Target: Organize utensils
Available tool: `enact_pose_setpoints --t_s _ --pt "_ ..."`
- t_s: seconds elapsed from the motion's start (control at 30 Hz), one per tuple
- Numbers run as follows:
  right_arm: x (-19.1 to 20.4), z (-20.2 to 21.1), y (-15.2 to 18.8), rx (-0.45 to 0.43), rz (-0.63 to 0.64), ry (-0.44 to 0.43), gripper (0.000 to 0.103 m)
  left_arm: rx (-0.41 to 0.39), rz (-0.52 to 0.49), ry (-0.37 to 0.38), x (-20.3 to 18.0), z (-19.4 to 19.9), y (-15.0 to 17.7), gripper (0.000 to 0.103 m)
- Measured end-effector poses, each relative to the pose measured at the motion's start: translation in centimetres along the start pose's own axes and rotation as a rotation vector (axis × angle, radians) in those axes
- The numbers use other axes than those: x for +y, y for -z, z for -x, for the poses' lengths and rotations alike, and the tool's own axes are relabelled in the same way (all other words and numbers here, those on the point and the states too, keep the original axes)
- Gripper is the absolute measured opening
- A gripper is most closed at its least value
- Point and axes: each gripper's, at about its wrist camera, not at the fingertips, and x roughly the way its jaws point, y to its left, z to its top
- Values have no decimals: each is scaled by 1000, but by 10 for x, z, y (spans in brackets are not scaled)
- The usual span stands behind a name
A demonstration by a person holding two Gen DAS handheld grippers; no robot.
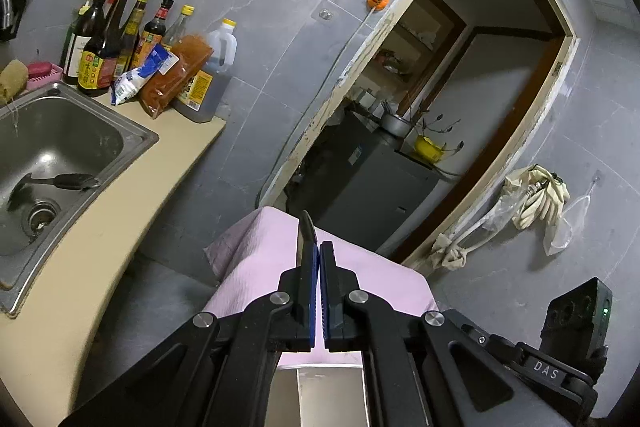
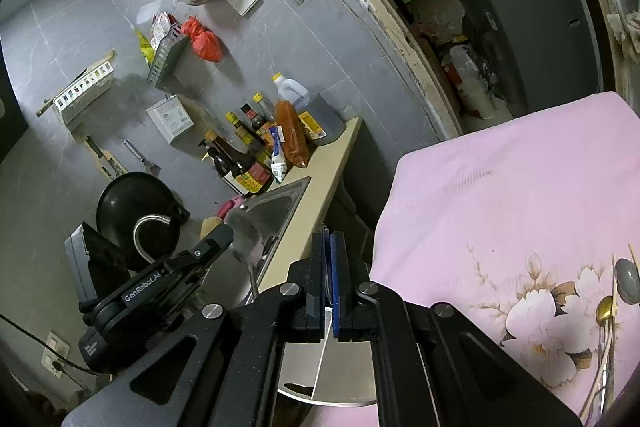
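At the far left a steel sink [image 1: 60, 147] is set into the beige worktop [image 1: 120, 219], and a dark spatula [image 1: 76, 181] lies in its basin. Sauce bottles [image 1: 108, 39] and packets are crowded at the wall end of the worktop, just right of the sink. The left tongs [image 1: 320, 247] are held above a pink cloth [image 1: 260, 255] and are closed down on a grey spoon [image 2: 244, 233], which is seen edge-on from its own camera as a dark, thin curve past the left fingertip. The right tongs [image 2: 330, 239] are pressed almost together; whether anything is gripped cannot be told. A steel plate [image 2: 344, 375] is seen beneath them. Further right, on the flowered part of the cloth, a second grey spoon [image 2: 626, 281], a gold spoon [image 2: 604, 307] and chopsticks [image 2: 600, 367] lie close together.
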Motion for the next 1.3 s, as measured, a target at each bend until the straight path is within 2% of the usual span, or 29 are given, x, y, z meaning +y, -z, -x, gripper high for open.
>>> enact_pose_setpoints --t_s 0.4,0.73,1.3 --pt "-4 2 12 47 -25 21 3 5 4 -30 10 10 -3 2" --pt "-10 -2 27 96 -48 43 3 90 0 -39 15 3 20 2" --pt "-10 6 27 89 -26 53 3 121 -49 -57 6 13 29 2"
